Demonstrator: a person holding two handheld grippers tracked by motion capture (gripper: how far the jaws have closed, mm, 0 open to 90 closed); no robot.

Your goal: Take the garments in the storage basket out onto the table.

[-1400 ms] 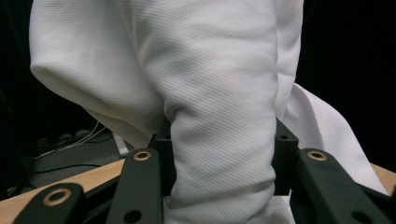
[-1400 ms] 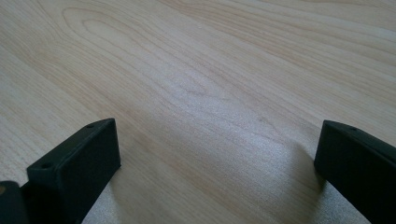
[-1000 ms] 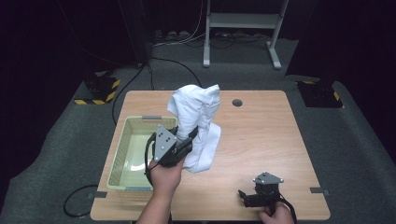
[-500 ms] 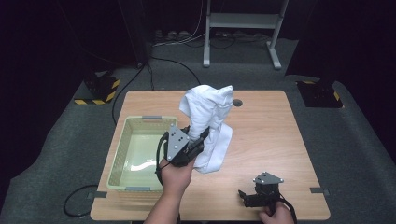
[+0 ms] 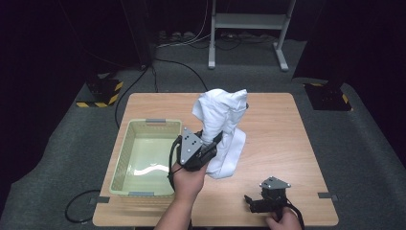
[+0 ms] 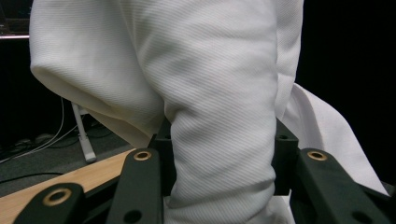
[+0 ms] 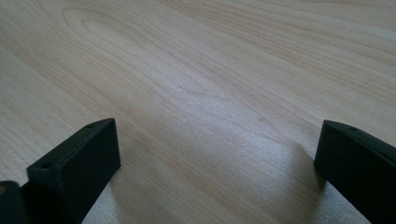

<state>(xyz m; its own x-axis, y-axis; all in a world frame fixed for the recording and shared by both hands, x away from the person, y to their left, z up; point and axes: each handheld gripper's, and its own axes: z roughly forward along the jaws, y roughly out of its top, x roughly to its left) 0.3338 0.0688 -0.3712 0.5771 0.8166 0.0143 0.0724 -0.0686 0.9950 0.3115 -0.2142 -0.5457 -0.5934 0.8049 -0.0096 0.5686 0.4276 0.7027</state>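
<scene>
The left gripper (image 5: 210,146) is clamped on a white cloth (image 5: 222,120), which it holds up above the middle of the wooden table (image 5: 287,139). In the left gripper view the cloth (image 6: 219,140) fills the space between the two black jaws, bunched into a thick roll and pinched from both sides. The upper part rises in a loose hump above the grip; the lower part droops so that its tail lies on the tabletop just to the right of a pale green basket (image 5: 122,153). The basket looks empty and stands at the left side of the table.

The right gripper (image 5: 251,203) rests low at the near right corner, well apart from the cloth. Its jaws stand wide with nothing between them, bare wood beneath (image 7: 196,93).

Handling assessment: the cloth appears light, soft and limp, with a fine ribbed weave. It will not keep any shape and will sag from whatever point carries it. Slipping seems unlikely while a thick fold is pinched, but a thin single layer could pull free. The loose tail may drag or catch on the basket rim. A second hold is best taken on the hanging lower edge or a free corner, so that the cloth can be spread or steered.
</scene>
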